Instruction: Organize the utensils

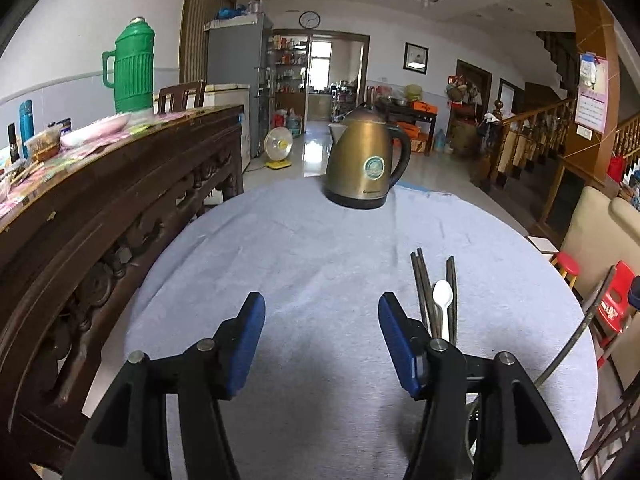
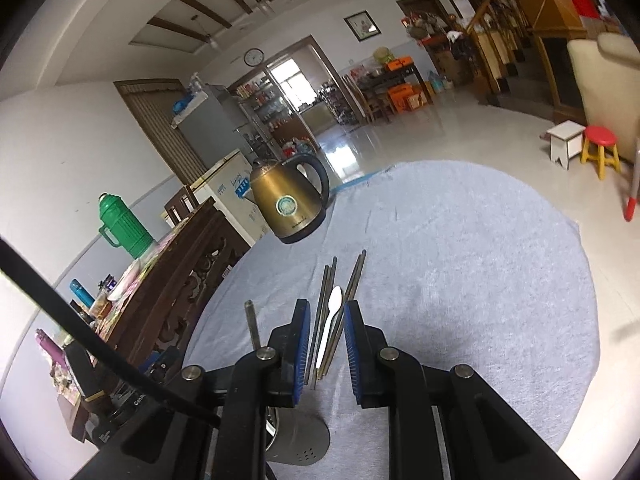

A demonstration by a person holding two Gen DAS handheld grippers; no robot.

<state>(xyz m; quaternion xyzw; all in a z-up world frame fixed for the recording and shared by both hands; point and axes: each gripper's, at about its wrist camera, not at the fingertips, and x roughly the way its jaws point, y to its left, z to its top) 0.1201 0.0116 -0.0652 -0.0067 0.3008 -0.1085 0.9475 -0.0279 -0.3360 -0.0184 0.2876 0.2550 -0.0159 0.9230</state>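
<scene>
my right gripper [image 2: 326,344] jaws sit narrow around the chopsticks [image 2: 326,312] and white spoon [image 2: 330,326], left gripper [image 1: 320,344] wide and empty, so i should squeeze gently.

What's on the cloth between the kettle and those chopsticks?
Nothing: in both wrist views only bare blue-grey cloth separates the kettle from the chopsticks.

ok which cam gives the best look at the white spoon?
Right wrist. The spoon shows nearly whole, bowl to handle, among the chopsticks between that gripper's fingers. The left wrist view shows only the spoon's bowl and upper handle; the rest is hidden behind the left gripper's finger.
</scene>
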